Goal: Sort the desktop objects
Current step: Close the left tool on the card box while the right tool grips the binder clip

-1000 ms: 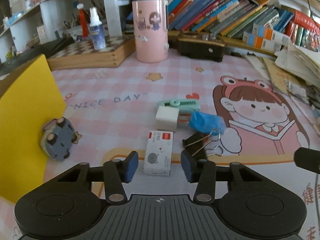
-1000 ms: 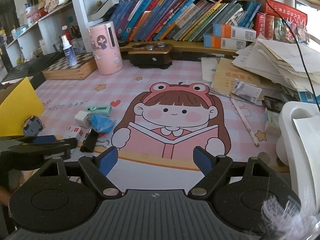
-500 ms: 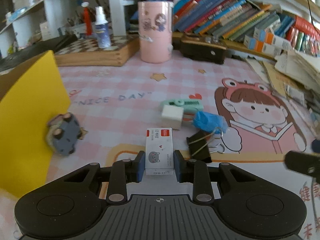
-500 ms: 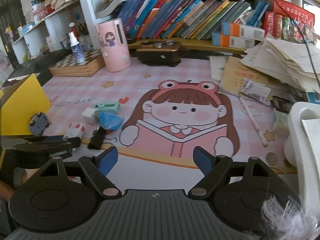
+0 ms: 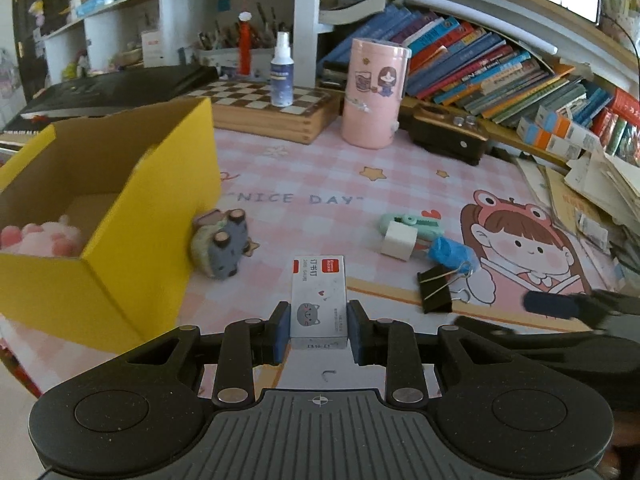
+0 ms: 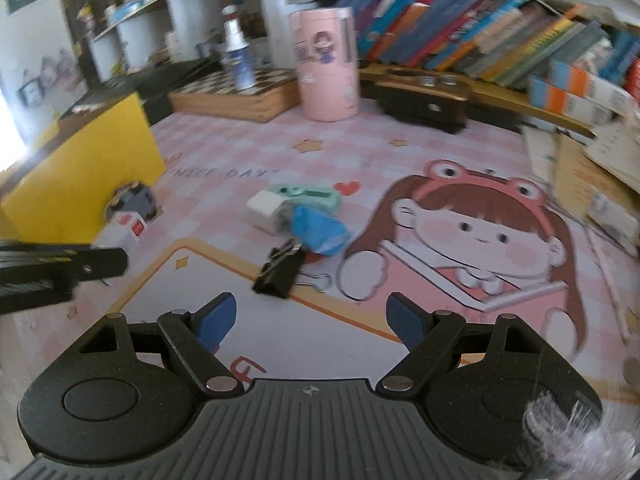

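Left wrist view: your left claw [image 5: 318, 330] is clenched on the small white staple box with a grey cat face [image 5: 318, 298], held clear above the pink checked cartoon mat on the surface [image 5: 304, 176]. The open yellow cardboard box [image 5: 136, 216] stands to its left, a grey cat-shaped toy [image 5: 224, 246] against its wall. In the right wrist view your right claw [image 6: 310, 318] is released, nothing between its blue pads, the black binder clip [image 6: 280, 274] just ahead of it.

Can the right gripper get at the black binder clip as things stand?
Probably yes: the right gripper is open, and the black binder clip lies ahead on bare mat with nothing between, though the blue wad touches its far end.
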`<state>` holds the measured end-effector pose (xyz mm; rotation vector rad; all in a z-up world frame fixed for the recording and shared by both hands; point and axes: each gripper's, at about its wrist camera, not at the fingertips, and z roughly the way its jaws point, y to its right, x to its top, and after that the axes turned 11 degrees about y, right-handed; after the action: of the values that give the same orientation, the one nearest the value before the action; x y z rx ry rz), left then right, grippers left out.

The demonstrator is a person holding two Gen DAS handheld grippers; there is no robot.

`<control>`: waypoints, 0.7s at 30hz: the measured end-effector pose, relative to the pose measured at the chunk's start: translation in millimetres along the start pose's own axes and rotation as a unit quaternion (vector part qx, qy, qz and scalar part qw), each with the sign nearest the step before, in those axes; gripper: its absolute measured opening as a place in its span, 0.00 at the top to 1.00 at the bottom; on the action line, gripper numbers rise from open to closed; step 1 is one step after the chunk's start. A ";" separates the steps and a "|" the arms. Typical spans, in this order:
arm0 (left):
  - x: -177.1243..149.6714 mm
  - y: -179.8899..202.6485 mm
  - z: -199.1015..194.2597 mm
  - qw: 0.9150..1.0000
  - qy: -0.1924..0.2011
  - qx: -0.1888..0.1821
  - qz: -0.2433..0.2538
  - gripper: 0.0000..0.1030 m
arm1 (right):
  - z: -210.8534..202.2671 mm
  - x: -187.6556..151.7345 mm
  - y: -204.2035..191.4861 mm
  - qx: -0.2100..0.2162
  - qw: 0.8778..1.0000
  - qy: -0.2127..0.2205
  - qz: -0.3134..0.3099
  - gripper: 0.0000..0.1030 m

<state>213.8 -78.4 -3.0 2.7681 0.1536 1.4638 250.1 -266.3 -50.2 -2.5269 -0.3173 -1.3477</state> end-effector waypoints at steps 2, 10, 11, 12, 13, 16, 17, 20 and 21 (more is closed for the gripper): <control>-0.9 -2.7 -4.2 1.000 0.001 0.005 0.001 0.73 | 9.0 -2.3 -6.6 0.008 1.000 -0.001 -0.016 0.20; -4.8 -8.8 -13.4 1.000 0.001 0.020 0.001 0.73 | 22.2 -2.6 -14.7 0.020 0.999 0.010 -0.037 0.23; -5.5 -9.2 -13.7 1.000 0.001 0.021 0.001 0.73 | 23.6 -3.1 -15.4 0.020 0.999 0.010 -0.038 0.25; -5.9 -9.3 -13.7 1.000 -0.001 0.021 0.001 0.73 | 25.4 -3.7 -16.0 0.020 0.999 0.008 -0.038 0.26; -6.5 -9.8 -13.9 1.000 -0.001 0.022 0.002 0.73 | 26.8 -4.2 -16.6 0.020 0.999 0.008 -0.039 0.27; -7.6 -10.1 -15.0 1.000 -0.002 0.022 0.003 0.73 | 30.4 -5.8 -18.3 0.017 0.999 0.008 -0.044 0.31; -7.8 -9.9 -15.4 1.000 -0.003 0.023 0.004 0.73 | 31.6 -5.9 -18.8 0.014 0.999 0.009 -0.045 0.33; -8.0 -9.9 -16.0 1.000 -0.003 0.023 0.006 0.73 | 36.7 -4.9 -20.4 0.013 0.999 0.010 -0.042 0.33; -8.1 -9.7 -16.3 1.000 -0.003 0.023 0.006 0.73 | 39.1 -4.1 -21.7 0.014 0.999 0.012 -0.041 0.34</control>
<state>195.0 -70.1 -1.0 2.8153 0.1731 1.4722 271.6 -233.3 -72.0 -2.4987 -0.4367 -1.3913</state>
